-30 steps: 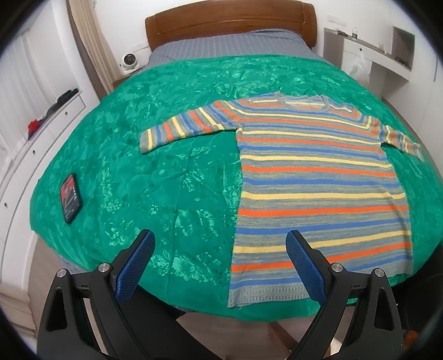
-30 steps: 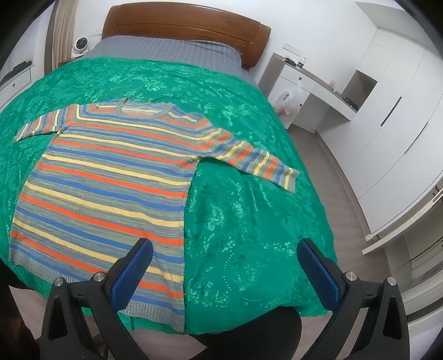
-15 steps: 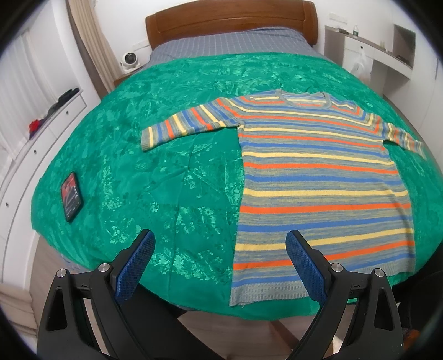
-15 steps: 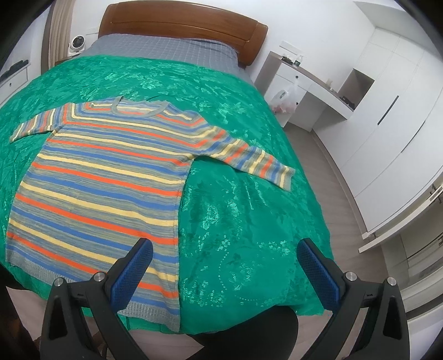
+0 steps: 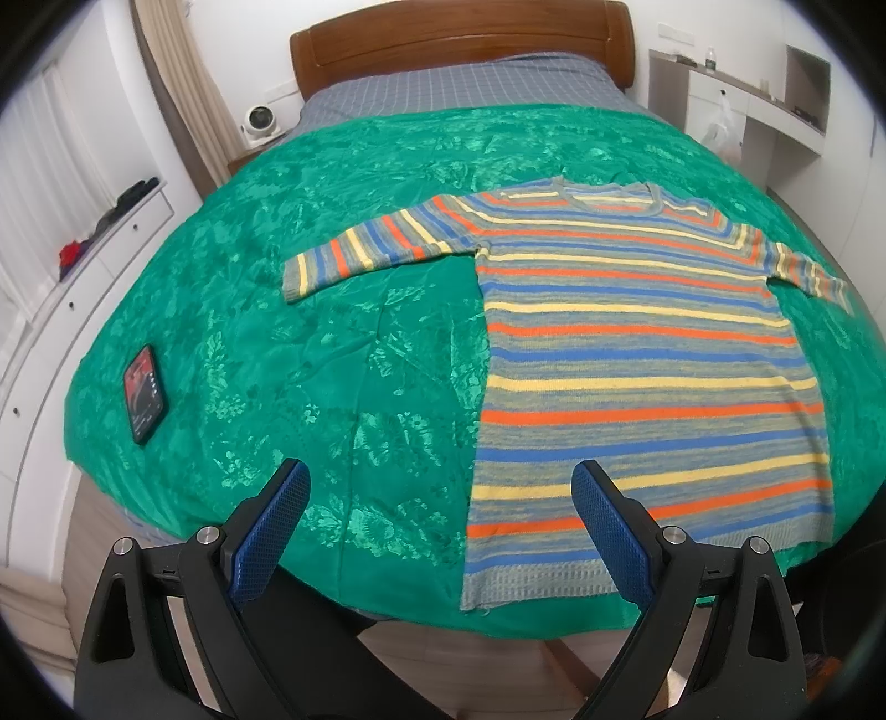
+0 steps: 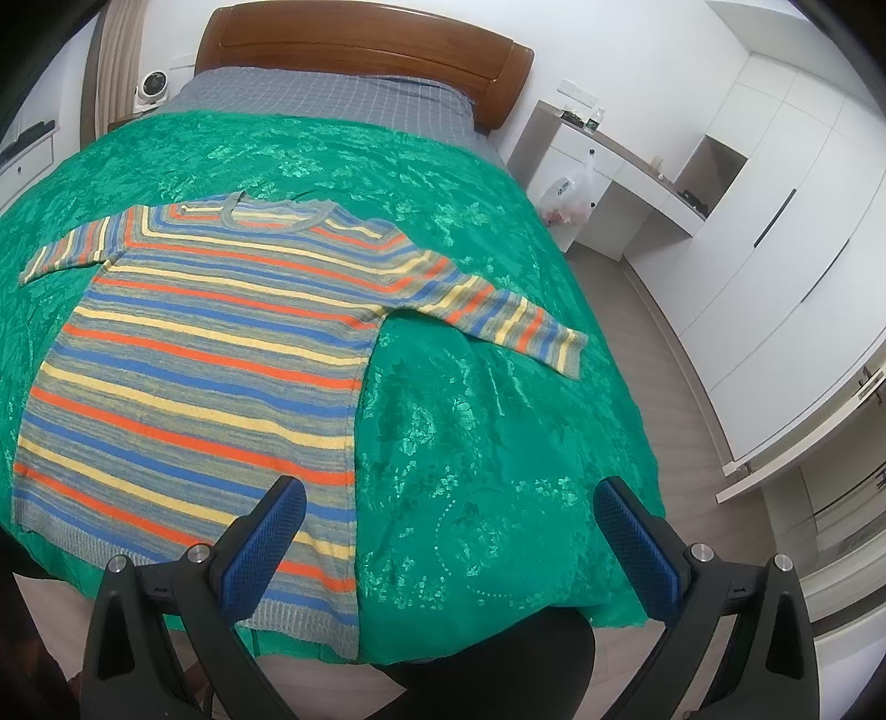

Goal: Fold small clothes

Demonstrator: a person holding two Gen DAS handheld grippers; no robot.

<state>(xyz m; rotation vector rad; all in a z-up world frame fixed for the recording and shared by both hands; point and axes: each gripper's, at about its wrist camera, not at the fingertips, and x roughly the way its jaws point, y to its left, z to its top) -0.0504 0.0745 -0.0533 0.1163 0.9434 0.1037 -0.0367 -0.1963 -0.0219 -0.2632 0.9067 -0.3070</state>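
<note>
A striped sweater (image 5: pixel 637 354) in grey, blue, orange and yellow lies flat on the green bedspread (image 5: pixel 310 354), sleeves spread out, hem toward me. Its left sleeve (image 5: pixel 365 252) reaches out over the cover; the right wrist view shows the sweater (image 6: pixel 210 354) and its right sleeve (image 6: pixel 498 315). My left gripper (image 5: pixel 440 526) hovers open above the bed's near edge, just left of the hem's left corner. Also open, my right gripper (image 6: pixel 451 534) hangs over the hem's right corner. Neither holds anything.
A phone (image 5: pixel 145 394) lies on the cover at the left. The wooden headboard (image 5: pixel 459 39) is at the far end. White drawers (image 5: pixel 66 288) flank the left side, a desk (image 6: pixel 620 166) and wardrobe (image 6: pixel 775 232) the right, with wooden floor (image 6: pixel 681 399) between.
Both views have shifted slightly: the sweater sits a little lower and nearer in each frame. Both grippers stay open and empty.
</note>
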